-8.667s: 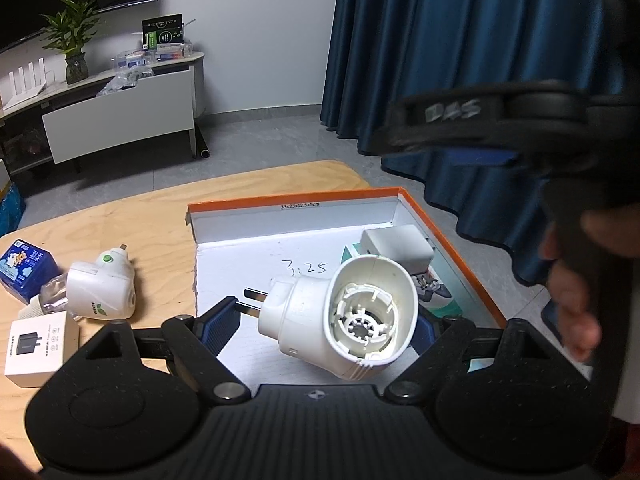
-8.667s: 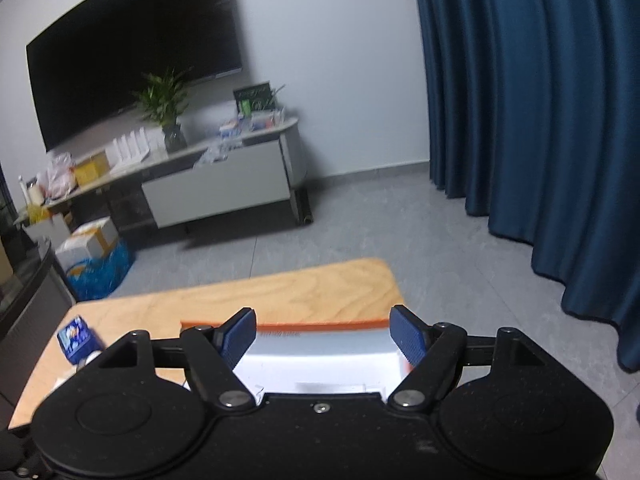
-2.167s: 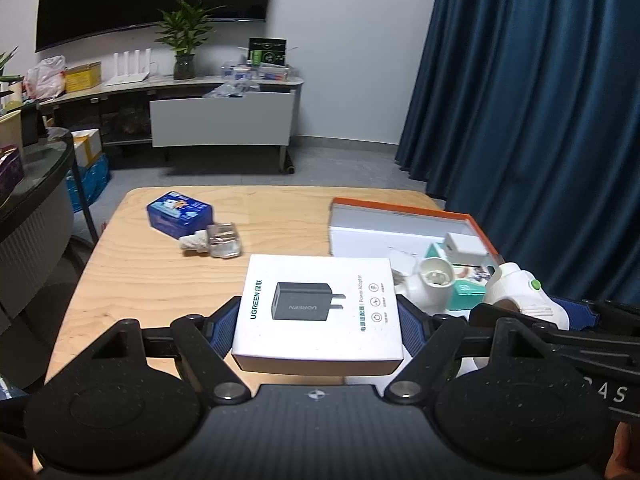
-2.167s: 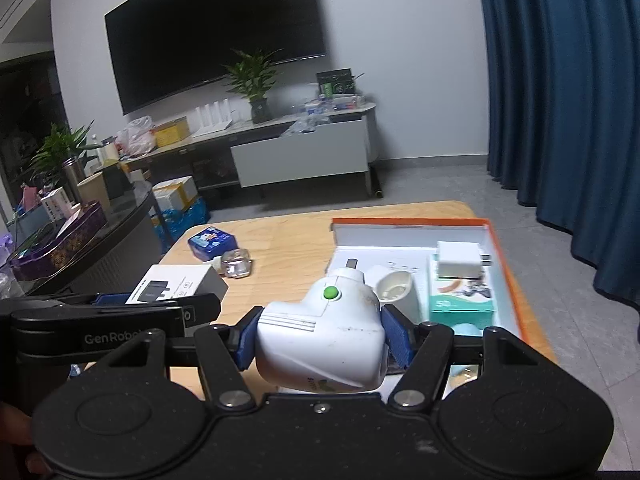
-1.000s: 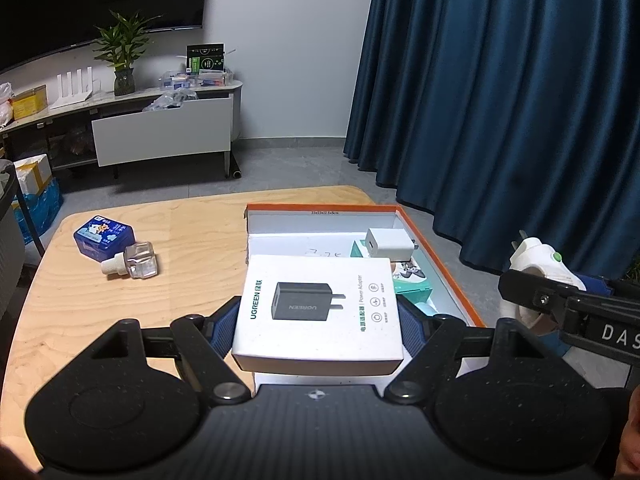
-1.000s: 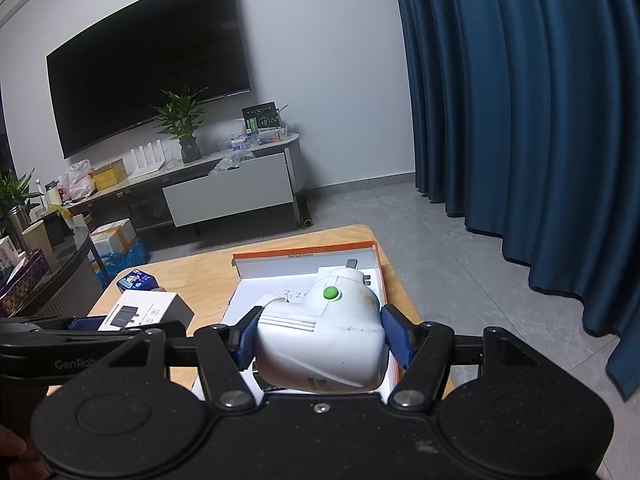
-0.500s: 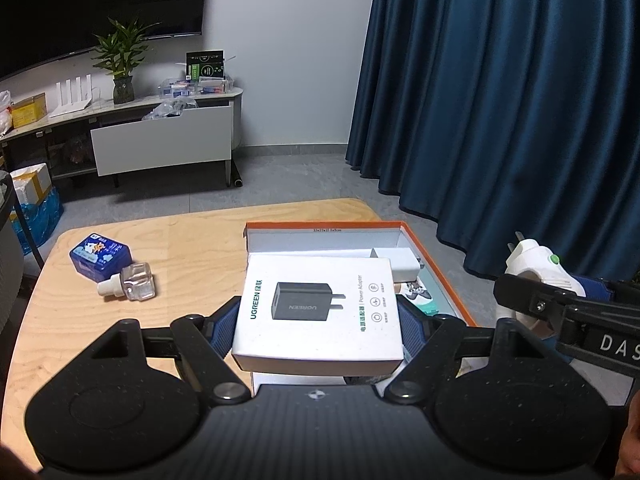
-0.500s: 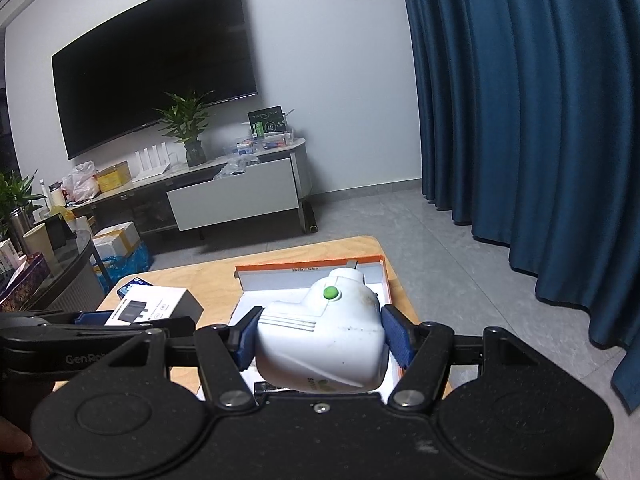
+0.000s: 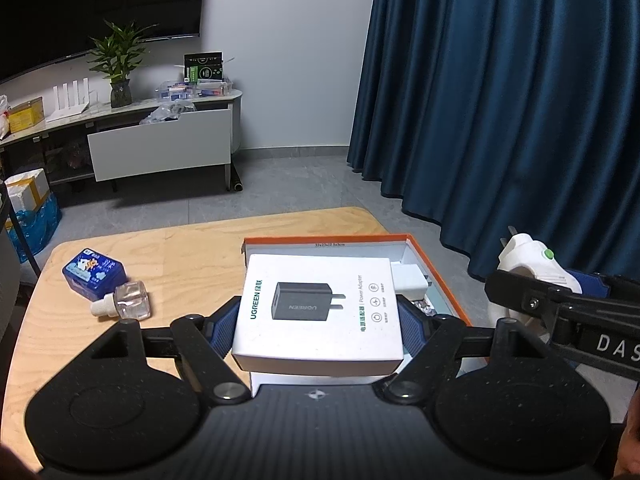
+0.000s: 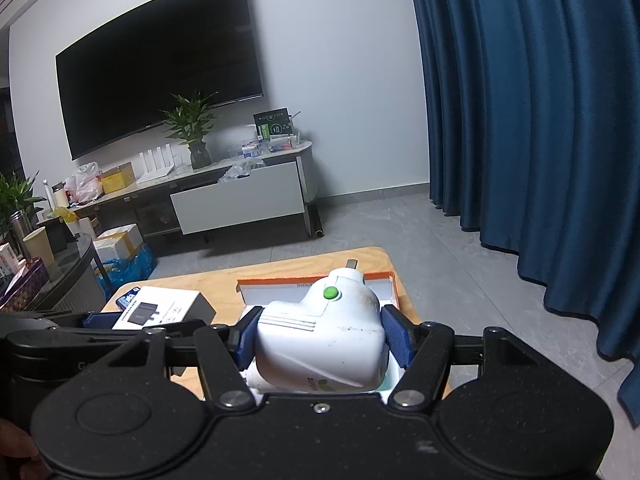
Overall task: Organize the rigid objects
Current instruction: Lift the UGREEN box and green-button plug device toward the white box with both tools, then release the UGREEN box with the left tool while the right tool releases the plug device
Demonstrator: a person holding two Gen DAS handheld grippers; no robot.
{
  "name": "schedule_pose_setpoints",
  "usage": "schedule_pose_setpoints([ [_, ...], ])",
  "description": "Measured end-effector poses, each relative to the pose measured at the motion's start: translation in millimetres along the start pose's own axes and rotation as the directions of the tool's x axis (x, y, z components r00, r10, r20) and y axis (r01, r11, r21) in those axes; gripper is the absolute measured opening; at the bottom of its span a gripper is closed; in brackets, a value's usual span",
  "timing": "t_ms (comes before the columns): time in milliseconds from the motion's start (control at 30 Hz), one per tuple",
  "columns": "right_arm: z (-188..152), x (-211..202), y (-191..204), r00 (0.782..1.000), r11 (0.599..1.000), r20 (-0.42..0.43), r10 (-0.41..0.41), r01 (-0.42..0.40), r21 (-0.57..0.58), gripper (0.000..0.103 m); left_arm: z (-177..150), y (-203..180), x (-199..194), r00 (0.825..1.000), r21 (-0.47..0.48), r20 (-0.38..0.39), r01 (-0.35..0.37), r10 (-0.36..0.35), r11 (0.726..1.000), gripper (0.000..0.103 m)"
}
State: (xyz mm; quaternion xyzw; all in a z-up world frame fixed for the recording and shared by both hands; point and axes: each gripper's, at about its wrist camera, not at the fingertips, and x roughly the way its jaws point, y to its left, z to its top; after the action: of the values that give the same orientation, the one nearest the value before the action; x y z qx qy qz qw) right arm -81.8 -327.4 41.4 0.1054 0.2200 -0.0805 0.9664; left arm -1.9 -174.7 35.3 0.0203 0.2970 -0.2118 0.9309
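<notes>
My left gripper [image 9: 318, 316] is shut on a white UGREEN charger box [image 9: 318, 304] and holds it over the near half of the orange-rimmed open box [image 9: 434, 268]. A white charger [image 9: 408, 278] lies inside that box. My right gripper [image 10: 320, 338] is shut on a white plug-in device with a green button [image 10: 320, 340], held above the box's right side; it also shows in the left wrist view [image 9: 532, 268]. The orange-rimmed box [image 10: 312, 284] sits beyond it in the right wrist view.
On the wooden table [image 9: 180, 256] a blue packet [image 9: 94, 274] and a clear refill bottle [image 9: 128, 304] lie at the left. Dark blue curtains [image 9: 500, 100] hang right. A TV cabinet [image 10: 240, 200] stands across the floor.
Both grippers have kept their hold. The views have shifted slightly; the orange-rimmed box sits a bit lower and closer under both grippers than a second ago.
</notes>
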Motion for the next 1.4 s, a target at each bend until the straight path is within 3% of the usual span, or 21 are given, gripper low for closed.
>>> schedule_pose_setpoints([
  [667,15.0,20.2,-1.5,1.0,1.0,0.0,0.002,-0.002,0.009,0.076,16.1,4.6,26.1,1.0,-0.005,-0.009,-0.012,0.012,1.0,0.079],
  [1067,25.8,73.7,-7.4,0.998,0.999,-0.069,-0.006,0.009,0.04,0.07,21.8,12.0,44.4,0.999,-0.018,-0.027,-0.02,0.02,1.0,0.079],
  [1400,39.0,108.0,-14.6,0.998,0.997,-0.065,-0.02,0.024,0.067,0.07,25.4,19.8,65.4,0.997,-0.03,-0.066,-0.03,0.028,0.999,0.079],
])
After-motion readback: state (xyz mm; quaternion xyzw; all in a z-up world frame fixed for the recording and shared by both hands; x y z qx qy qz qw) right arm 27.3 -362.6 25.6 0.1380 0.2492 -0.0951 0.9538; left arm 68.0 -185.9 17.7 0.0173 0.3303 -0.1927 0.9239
